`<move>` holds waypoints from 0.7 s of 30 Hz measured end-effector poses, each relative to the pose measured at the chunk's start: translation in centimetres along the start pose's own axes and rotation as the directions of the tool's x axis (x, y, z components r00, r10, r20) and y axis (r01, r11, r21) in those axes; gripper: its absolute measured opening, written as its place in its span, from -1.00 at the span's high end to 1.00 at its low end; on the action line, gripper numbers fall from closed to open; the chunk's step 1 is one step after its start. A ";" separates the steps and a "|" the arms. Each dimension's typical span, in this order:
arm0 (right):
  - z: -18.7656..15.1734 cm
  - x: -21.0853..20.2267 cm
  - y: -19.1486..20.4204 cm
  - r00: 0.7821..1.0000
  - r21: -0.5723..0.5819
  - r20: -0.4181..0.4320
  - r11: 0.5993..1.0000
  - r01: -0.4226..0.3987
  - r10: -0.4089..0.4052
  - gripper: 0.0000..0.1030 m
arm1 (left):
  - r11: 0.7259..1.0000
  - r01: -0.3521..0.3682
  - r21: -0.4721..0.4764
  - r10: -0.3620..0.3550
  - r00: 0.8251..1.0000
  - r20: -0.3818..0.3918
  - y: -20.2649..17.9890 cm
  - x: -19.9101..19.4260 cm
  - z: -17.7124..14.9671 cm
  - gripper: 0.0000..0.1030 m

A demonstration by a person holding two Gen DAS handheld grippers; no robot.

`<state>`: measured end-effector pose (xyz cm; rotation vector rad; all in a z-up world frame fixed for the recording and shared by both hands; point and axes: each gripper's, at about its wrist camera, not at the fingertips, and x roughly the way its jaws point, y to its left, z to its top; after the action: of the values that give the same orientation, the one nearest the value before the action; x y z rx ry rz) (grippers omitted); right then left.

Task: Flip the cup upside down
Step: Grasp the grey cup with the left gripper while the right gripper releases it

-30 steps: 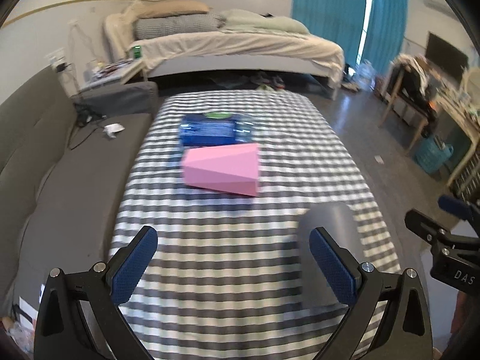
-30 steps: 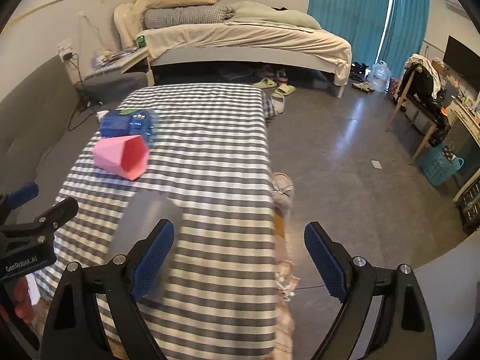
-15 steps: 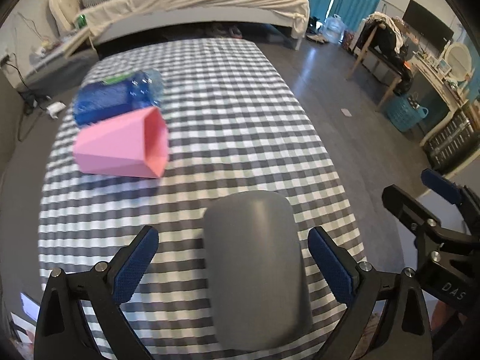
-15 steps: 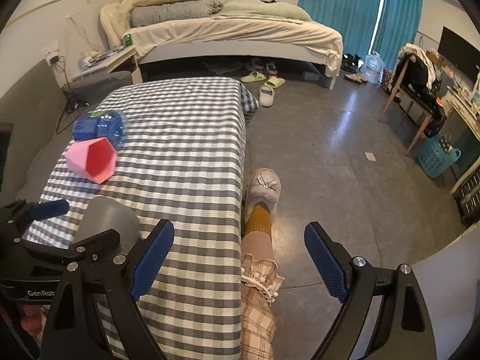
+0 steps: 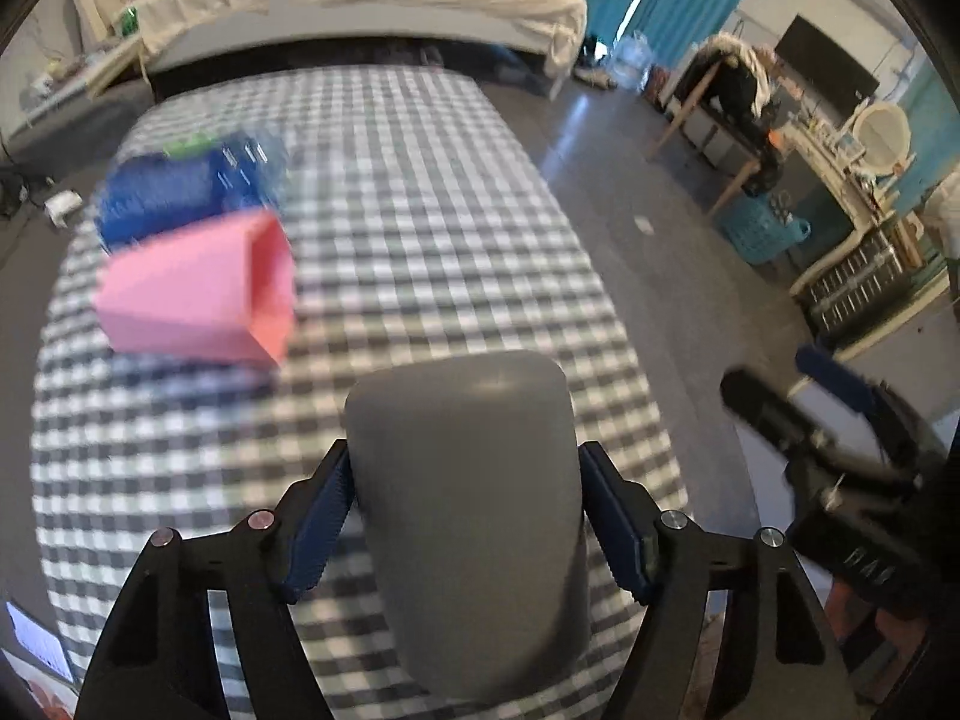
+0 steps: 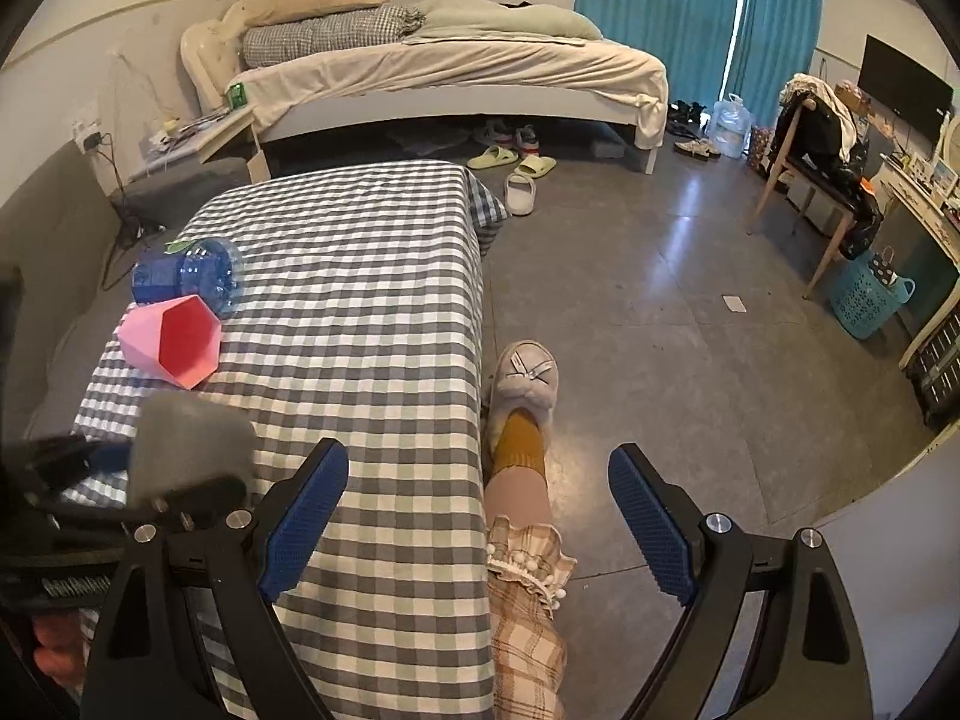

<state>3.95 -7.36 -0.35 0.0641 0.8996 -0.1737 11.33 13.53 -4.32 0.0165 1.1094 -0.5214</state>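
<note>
A grey cup lies on its side on the checked table, closed bottom pointing away from me. My left gripper is shut on the grey cup, one blue pad on each side. The cup also shows blurred in the right wrist view, held by the left gripper. My right gripper is open and empty, past the table's right edge above the floor. It appears at the right of the left wrist view.
A pink faceted cup lies on its side at the table's left, mouth to the right. A blue plastic bottle lies just behind it. The person's leg and slippered foot stand beside the table. A bed stands beyond.
My left gripper has closed from open onto the grey cup. The right gripper stays open and has barely moved.
</note>
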 end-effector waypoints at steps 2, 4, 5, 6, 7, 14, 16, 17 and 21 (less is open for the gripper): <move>-0.1 -0.1 0.2 1.000 0.000 0.006 1.000 -0.004 0.004 -0.73 | 0.999 -0.041 0.014 0.040 0.997 0.060 0.1 -1.0 0.3 -0.46; -0.2 -0.1 0.3 1.000 0.002 0.011 1.000 -0.007 0.007 -0.73 | 0.997 -0.076 0.024 0.073 0.991 0.110 0.2 -1.6 0.3 -0.45; -0.2 -0.1 0.4 1.000 0.002 0.010 1.000 -0.011 0.011 -0.73 | 0.995 -0.092 0.032 0.087 0.988 0.124 0.2 -1.7 0.1 -0.44; -0.3 -0.1 0.5 1.000 0.000 0.009 1.000 -0.013 0.013 -0.73 | 0.994 -0.100 0.035 0.095 0.988 0.124 0.3 -1.4 0.0 -0.44; -0.3 -0.1 0.6 1.000 -0.002 0.009 1.000 -0.014 0.014 -0.73 | 0.993 -0.108 0.038 0.103 0.987 0.120 0.3 -1.0 0.0 -0.44; -0.9 -0.1 1.0 1.000 -0.007 0.006 1.000 -0.020 0.020 -0.73 | 0.982 -0.157 0.110 0.137 0.976 0.169 -0.9 -0.2 -0.6 -0.43; -0.9 -0.2 1.0 1.000 -0.006 0.008 1.000 -0.019 0.019 -0.73 | 0.978 -0.165 0.125 0.141 0.973 0.183 -1.0 -0.4 -0.7 -0.43; -0.9 -0.3 1.0 1.000 -0.005 0.010 1.000 -0.018 0.018 -0.73 | 0.977 -0.169 0.131 0.143 0.971 0.192 -1.1 -0.3 -0.7 -0.46; -1.0 -0.4 0.9 1.000 -0.002 0.011 1.000 -0.013 0.013 -0.73 | 0.981 -0.136 0.139 0.106 0.973 0.204 -1.0 -0.2 -0.6 -0.76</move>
<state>3.12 -6.35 -0.69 0.0671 0.8881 -0.1605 10.37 12.92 -4.23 0.1618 0.8686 -0.4862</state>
